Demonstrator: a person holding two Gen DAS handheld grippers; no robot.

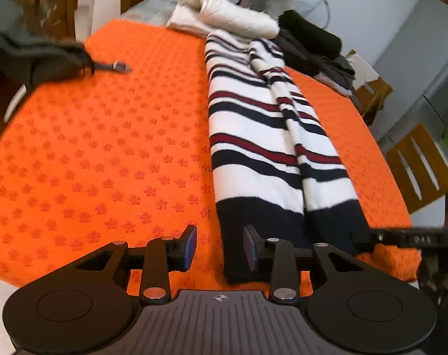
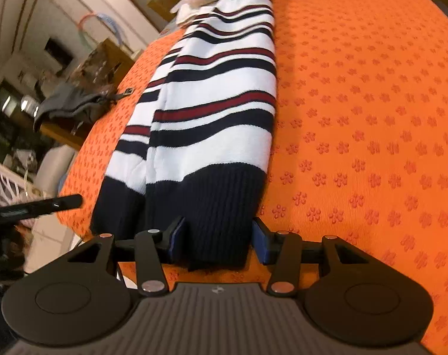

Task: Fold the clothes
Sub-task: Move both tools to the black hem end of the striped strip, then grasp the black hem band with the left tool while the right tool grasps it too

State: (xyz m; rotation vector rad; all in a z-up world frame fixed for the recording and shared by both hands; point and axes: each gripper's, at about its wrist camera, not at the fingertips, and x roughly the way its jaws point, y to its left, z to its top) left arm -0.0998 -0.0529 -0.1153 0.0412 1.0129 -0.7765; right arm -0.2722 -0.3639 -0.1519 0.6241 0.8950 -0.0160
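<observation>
The striped sweater point(image 1: 262, 136) lies folded into a long narrow strip on the orange cloth point(image 1: 105, 148), its long axis running from the near table edge to the far one, navy hem nearest. Left of it, open orange surface stretches toward a dark grey garment point(image 1: 22, 50) at the far left corner. The left gripper point(image 1: 221, 247) hovers at the hem's left corner, jaws partly apart, the corner between them but not pinched. The right gripper point(image 2: 218, 239) straddles the hem's right portion, jaws moderately wide, pads beside the knit; whether they press it I cannot tell. Right of the sweater the cloth lies bare. White point(image 1: 229, 14) and black clothes point(image 1: 309, 38) sit at the far end. No writing is readable.
</observation>
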